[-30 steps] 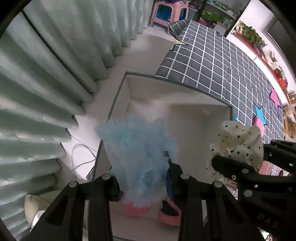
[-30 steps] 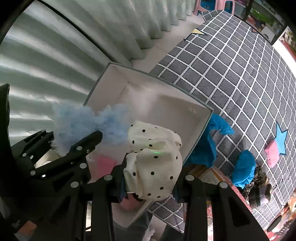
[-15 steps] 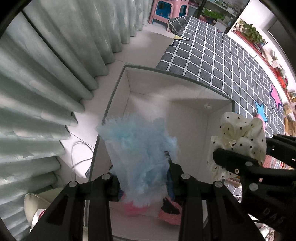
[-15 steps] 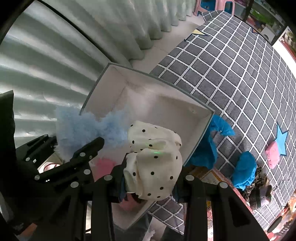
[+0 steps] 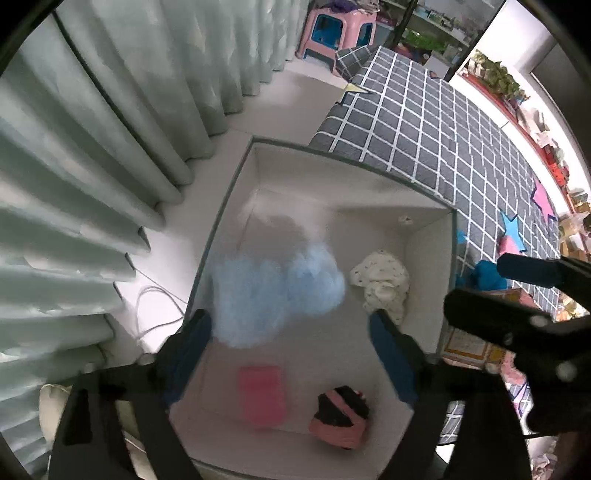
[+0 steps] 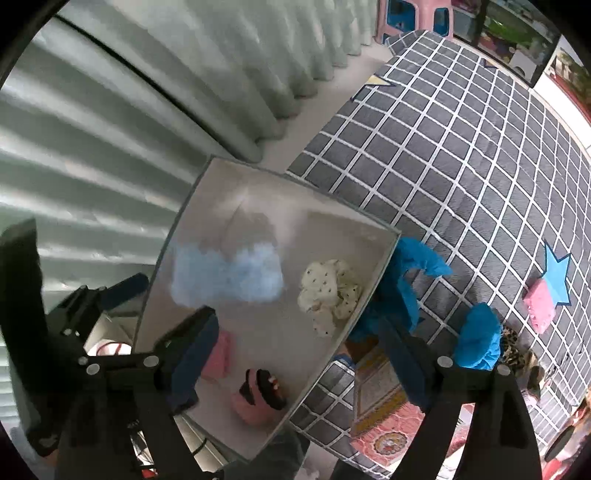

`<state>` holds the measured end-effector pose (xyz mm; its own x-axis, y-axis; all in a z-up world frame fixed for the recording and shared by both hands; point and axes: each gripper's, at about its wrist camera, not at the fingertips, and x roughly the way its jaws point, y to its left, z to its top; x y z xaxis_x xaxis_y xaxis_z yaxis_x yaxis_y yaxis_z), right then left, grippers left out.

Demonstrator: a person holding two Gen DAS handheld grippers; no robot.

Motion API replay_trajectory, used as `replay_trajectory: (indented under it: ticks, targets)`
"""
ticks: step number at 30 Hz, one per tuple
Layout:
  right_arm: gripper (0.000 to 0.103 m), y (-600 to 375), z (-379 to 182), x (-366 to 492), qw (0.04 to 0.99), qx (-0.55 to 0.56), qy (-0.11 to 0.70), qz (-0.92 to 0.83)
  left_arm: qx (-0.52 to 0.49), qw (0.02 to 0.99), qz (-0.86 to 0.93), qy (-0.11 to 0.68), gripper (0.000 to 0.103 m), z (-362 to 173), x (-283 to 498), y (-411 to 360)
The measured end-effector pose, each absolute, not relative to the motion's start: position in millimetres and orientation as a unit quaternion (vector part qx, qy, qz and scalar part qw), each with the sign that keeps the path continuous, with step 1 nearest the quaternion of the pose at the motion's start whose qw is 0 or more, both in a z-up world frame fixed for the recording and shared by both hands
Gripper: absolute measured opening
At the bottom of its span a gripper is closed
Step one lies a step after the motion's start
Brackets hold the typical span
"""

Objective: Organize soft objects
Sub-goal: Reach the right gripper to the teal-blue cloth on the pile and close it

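A white storage box (image 5: pixel 354 173) (image 6: pixel 280 184) stands open beside the bed. In it, blurred, is a fluffy light-blue item (image 5: pixel 273 291) (image 6: pixel 225 277) just below my left gripper (image 5: pixel 291 328), which is open and empty. A cream polka-dot cloth (image 5: pixel 382 284) (image 6: pixel 328 291) is in the box near its right wall, below my right gripper (image 6: pixel 299 328), also open and empty. A pink item (image 5: pixel 260 391) and a pink-and-black item (image 5: pixel 341 415) (image 6: pixel 260 395) lie on the box floor.
Pale green curtains (image 5: pixel 92 147) hang on the left. A grey checked bedspread (image 6: pixel 461 155) holds blue cloths (image 6: pixel 406 280), a pink cloth (image 6: pixel 541 304) and a leopard-print item (image 6: pixel 515 350). A pink stool (image 5: pixel 332 29) stands far back. A white cable (image 5: pixel 155 306) lies on the floor.
Both grippers opened. The blue fluffy item and the polka-dot cloth left the jaws and are now down inside the box.
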<state>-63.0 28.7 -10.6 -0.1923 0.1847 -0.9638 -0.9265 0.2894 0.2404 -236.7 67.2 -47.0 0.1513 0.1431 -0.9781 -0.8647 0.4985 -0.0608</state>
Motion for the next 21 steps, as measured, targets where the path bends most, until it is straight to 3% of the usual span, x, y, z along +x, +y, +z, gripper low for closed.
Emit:
replay_trajectory:
  ticks: [1, 11, 21]
  targets:
    - [0.089, 28.2, -7.5, -60.8, 0.552, -0.314, 0.584, 0.505, -0.337, 0.68, 0.37, 0.536, 0.103, -47.2, -235.1, 66.5]
    - [0.09, 7.0, 17.5, 18.6, 0.597, -0.272, 0.594, 0.465, -0.346, 0.681, 0.362, 0.534, 0.103, -44.9, -217.6, 61.6]
    - [0.089, 1.5, -65.3, 77.0, 0.532, -0.294, 0.678, 0.414, -0.352, 0.666, 0.354, 0.555, 0.103, -51.9, -205.4, 54.4]
